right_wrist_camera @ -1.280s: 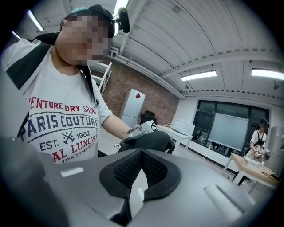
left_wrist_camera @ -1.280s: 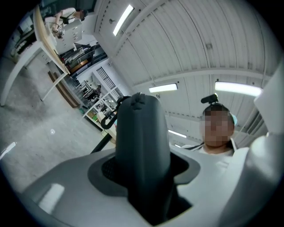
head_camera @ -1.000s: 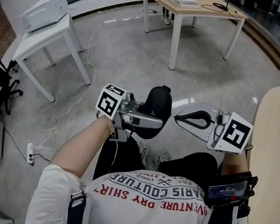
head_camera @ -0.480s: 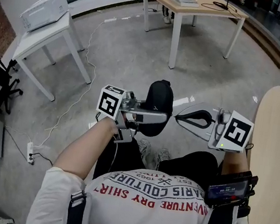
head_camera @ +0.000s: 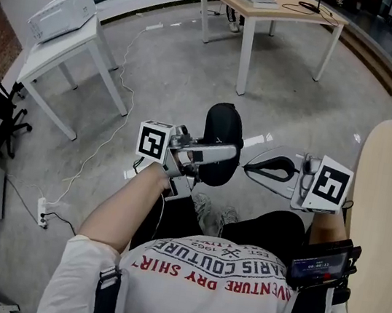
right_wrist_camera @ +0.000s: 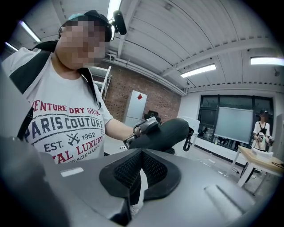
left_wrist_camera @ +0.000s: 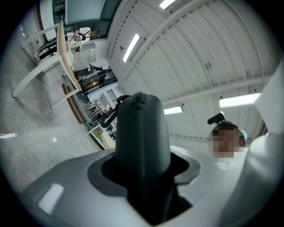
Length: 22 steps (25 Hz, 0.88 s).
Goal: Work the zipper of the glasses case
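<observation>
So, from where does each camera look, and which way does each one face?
Head view: on the person's head, facing steeply down; shows shirt, left forearm, the left gripper clamping the glasses case, the right gripper.
Left gripper view: on the left gripper, facing along its jaws toward the ceiling; the case fills the middle.
Right gripper view: on the right gripper, facing the person's torso; jaws together, empty.
Shared: all three show the case.

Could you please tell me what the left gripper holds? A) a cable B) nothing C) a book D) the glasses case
D: the left gripper has its jaws clamped on the black case, which it holds in the air.
</observation>
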### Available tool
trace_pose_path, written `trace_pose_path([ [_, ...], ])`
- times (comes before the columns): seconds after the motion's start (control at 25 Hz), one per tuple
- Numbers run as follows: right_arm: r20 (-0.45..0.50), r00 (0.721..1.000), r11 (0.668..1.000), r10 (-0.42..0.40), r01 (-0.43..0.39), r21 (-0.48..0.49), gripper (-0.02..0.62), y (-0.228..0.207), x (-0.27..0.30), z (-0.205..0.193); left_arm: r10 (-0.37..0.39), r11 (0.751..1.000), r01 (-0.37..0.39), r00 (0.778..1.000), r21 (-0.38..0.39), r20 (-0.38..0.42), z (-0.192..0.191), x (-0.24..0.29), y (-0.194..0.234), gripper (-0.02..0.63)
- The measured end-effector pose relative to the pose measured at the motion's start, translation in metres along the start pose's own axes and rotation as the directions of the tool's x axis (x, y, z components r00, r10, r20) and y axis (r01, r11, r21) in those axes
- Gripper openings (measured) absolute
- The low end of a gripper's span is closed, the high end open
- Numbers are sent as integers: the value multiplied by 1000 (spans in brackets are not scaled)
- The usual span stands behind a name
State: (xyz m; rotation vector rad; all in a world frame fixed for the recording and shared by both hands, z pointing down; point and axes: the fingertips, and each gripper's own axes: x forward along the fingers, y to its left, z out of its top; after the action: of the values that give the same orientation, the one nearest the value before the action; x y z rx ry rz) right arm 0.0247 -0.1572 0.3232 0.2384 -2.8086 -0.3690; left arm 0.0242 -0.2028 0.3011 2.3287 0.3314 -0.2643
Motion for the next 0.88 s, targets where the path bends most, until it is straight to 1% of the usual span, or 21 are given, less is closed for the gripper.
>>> trace_pose_path([
  [0.08, 1, 1000, 1000, -2, 2, 5, 0, 0, 1, 0, 10, 1000, -10, 1000, 4, 11, 3, 0, 0, 250],
  [0.16, 6, 1000, 1000, -3, 3, 13, 0, -1, 1, 0, 11, 1000, -11, 999, -12, 30, 4, 0, 1, 250],
  [0.28, -4, 1000, 1000, 16, -16, 15, 0, 2, 3, -2, 2, 997, 7, 994, -76, 111, 11, -1, 1, 250],
  [0.36, -14, 1000, 1000, 25, -25, 1, 0, 4, 5, -6, 12, 995, 4, 988, -99, 156, 18, -2, 4, 250],
  [0.6, 1, 1000, 999, 18, -18, 50, 0, 5, 5, -9, 40, 994, -20, 980, -106, 193, 20, -3, 10, 250],
  [0.88, 21, 1000, 998, 14, -15, 64, 0, 5, 6, -11, 75, 991, -41, 958, -124, 277, 32, -6, 14, 252],
])
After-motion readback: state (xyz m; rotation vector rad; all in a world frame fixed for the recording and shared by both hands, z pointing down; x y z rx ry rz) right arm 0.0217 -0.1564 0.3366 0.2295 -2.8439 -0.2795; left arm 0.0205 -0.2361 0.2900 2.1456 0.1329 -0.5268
